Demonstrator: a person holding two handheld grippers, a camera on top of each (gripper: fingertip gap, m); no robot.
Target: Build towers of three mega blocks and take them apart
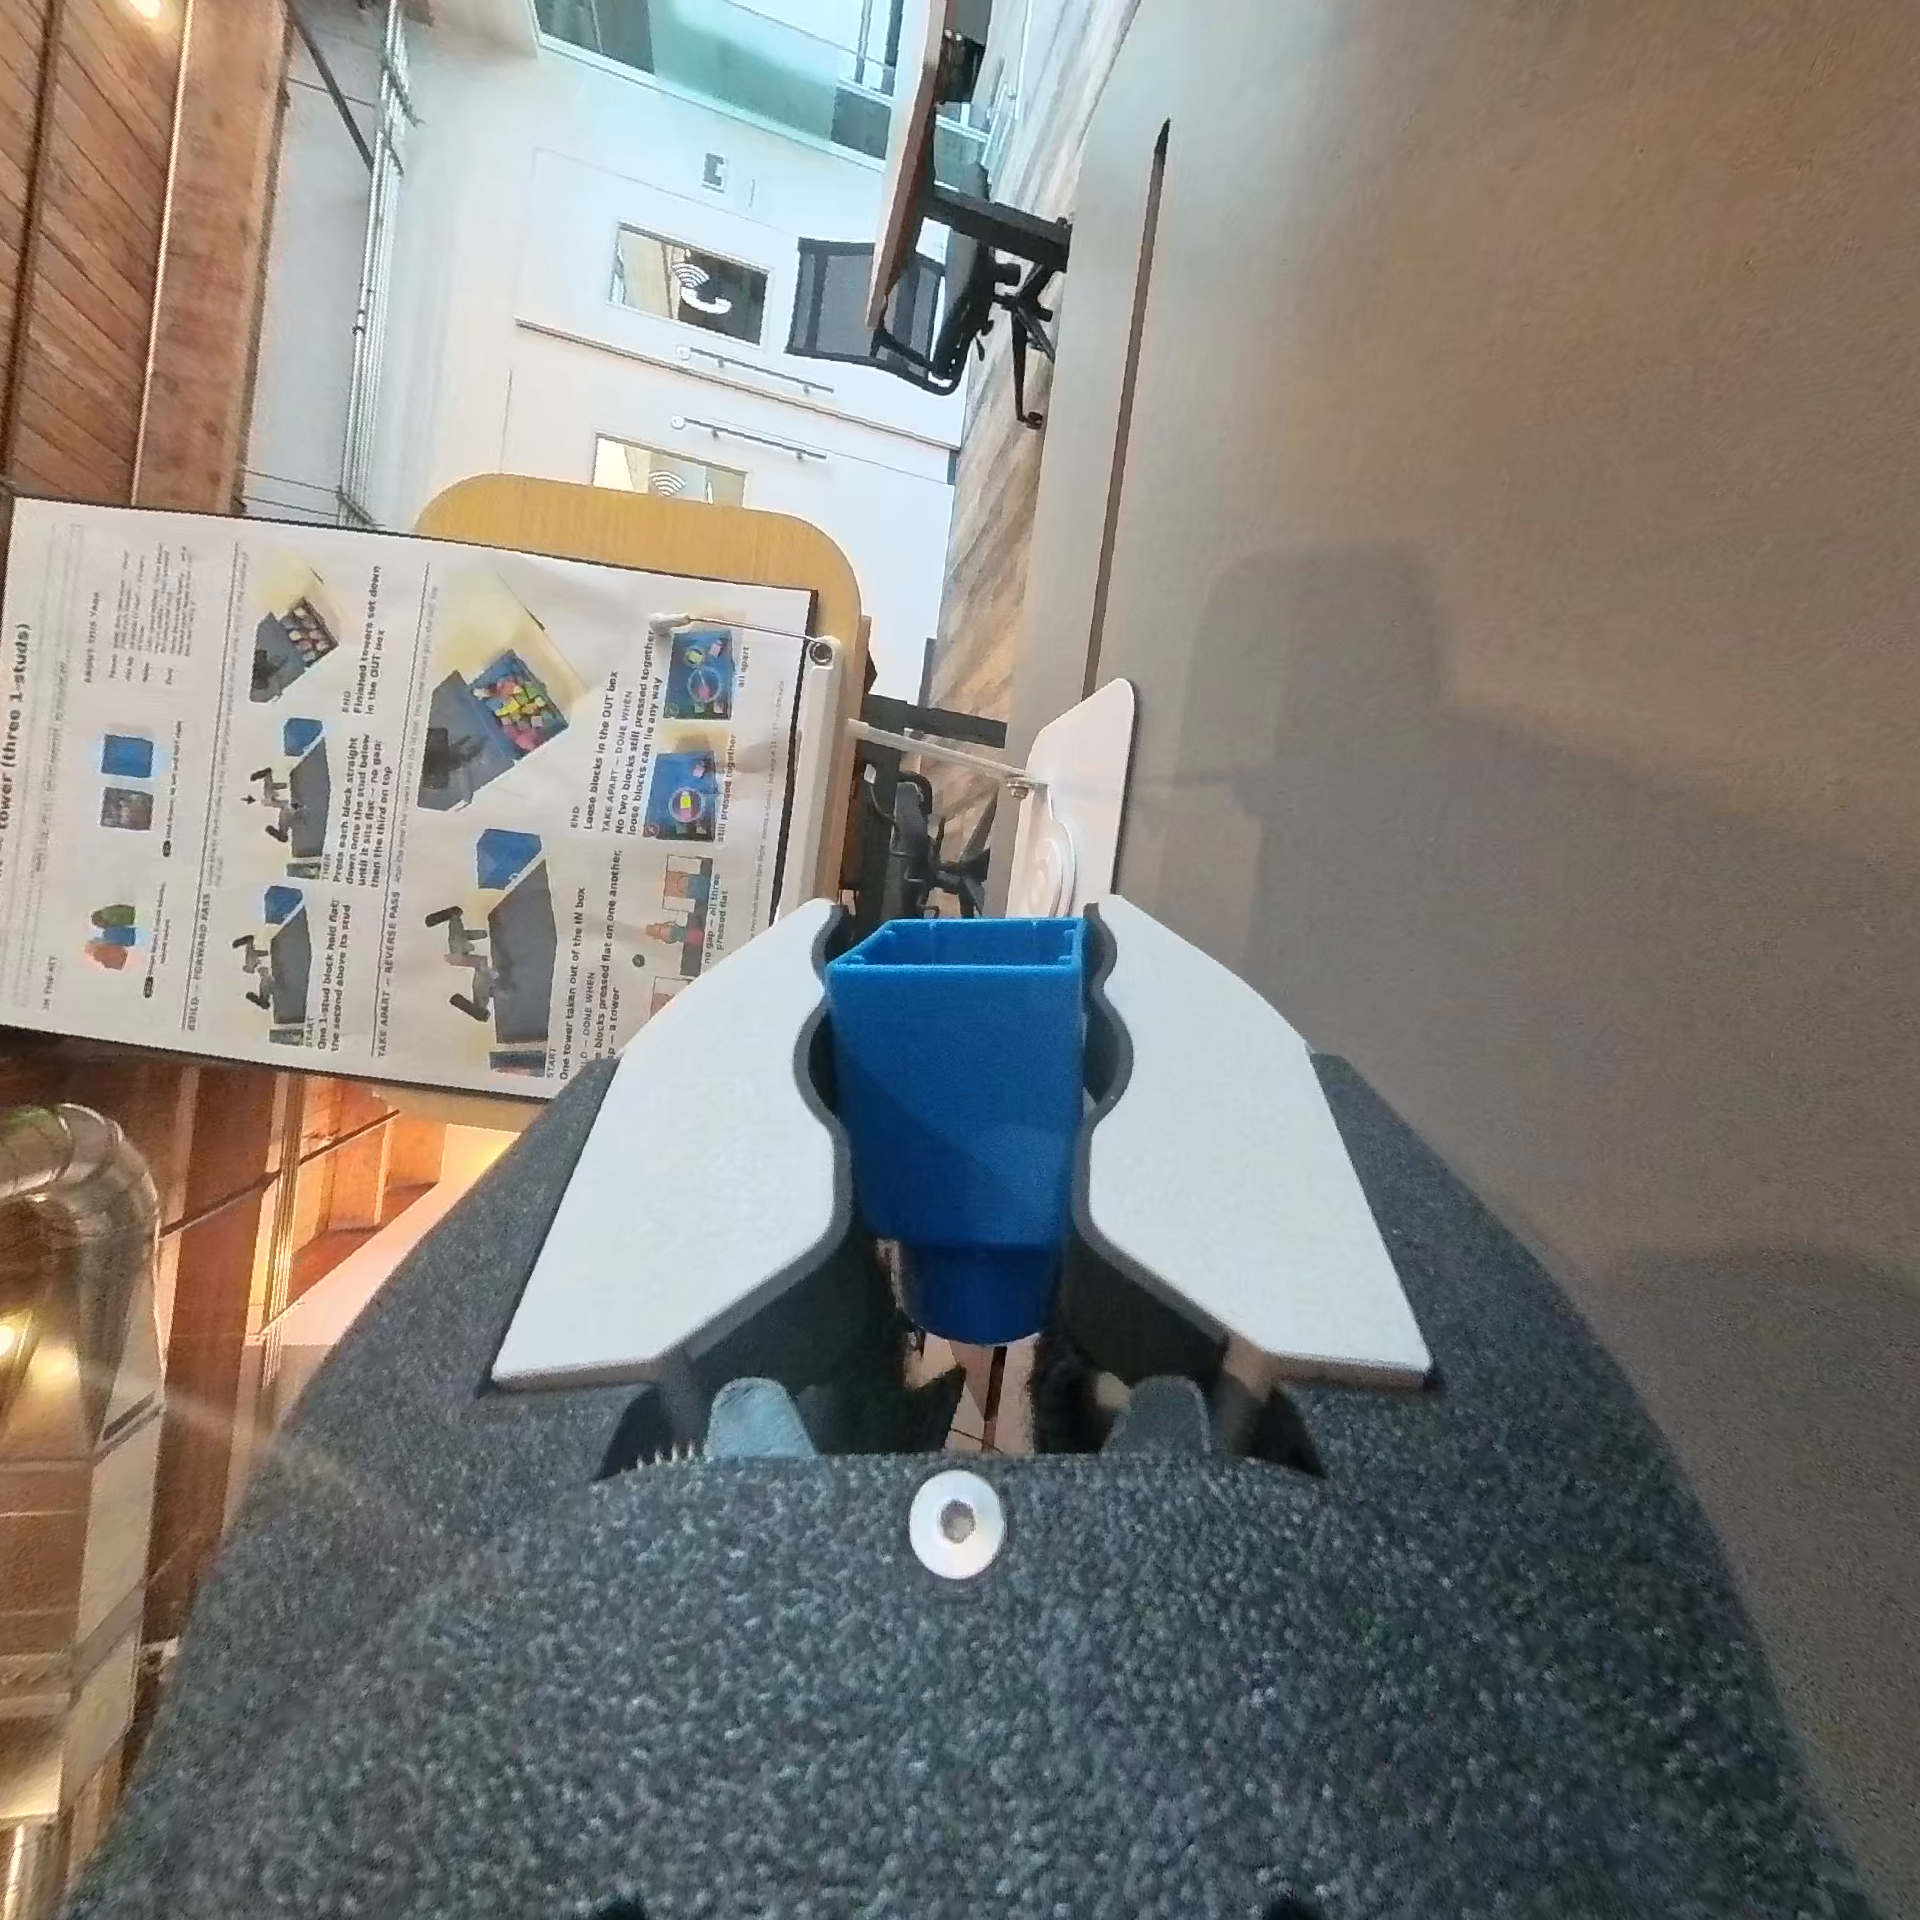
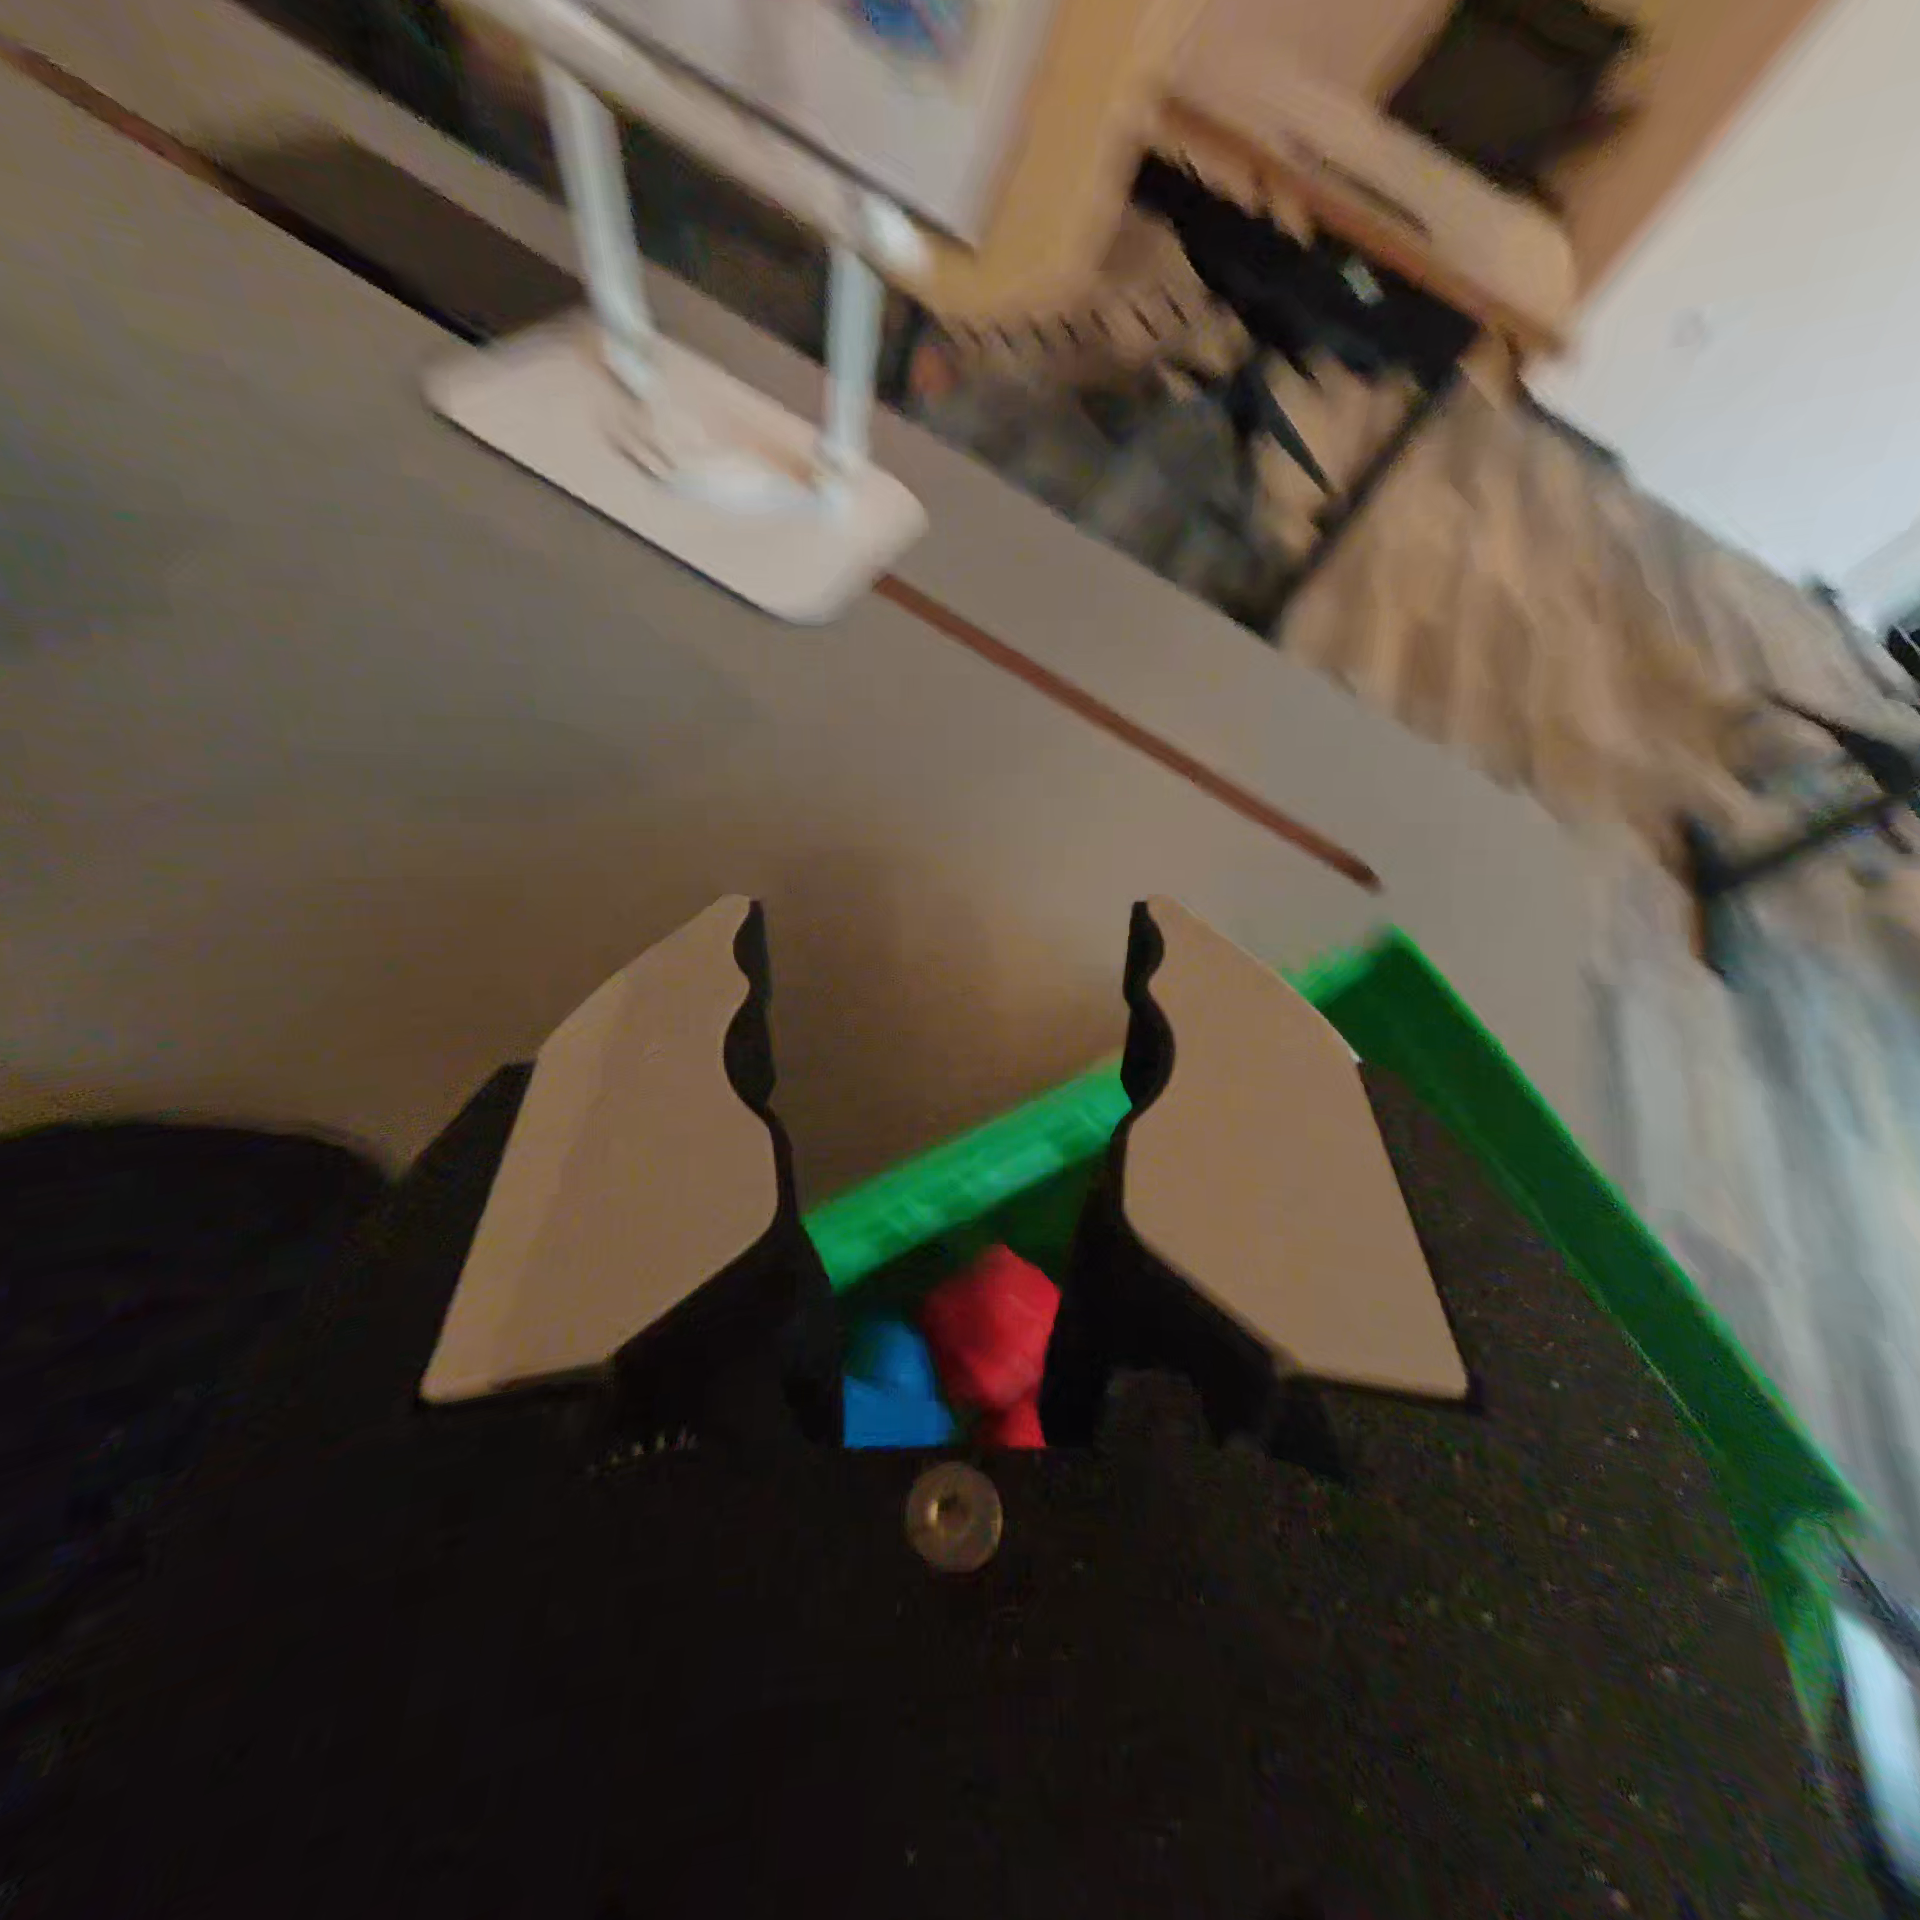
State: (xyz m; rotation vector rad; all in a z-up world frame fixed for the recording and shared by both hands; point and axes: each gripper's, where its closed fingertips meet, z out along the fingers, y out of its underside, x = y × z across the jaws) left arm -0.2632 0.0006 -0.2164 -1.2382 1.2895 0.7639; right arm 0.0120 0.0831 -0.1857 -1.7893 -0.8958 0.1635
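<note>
In the left wrist view the left gripper [image 1: 961, 987] is closed on a blue block [image 1: 956, 1081], pinching its flat side walls. The hollow base faces away from the camera and the stud points back toward it. The view is rolled on its side: the grey table [image 1: 1507, 623] runs down the right and an instruction sheet [image 1: 395, 790] on a white stand [image 1: 1081, 800] sits behind. The block looks like light, rigid, smooth plastic, so a grip across the flat walls, clear of stud and socket, seems safest.

The right wrist view, blurred, shows the right gripper [image 2: 945, 997] wide open and empty, above a green bin [image 2: 1455, 1122]. Between its fingers lie a red block [image 2: 992, 1340] and a second blue block [image 2: 888, 1403], which the left view misses. Only the left view shows the held block.
</note>
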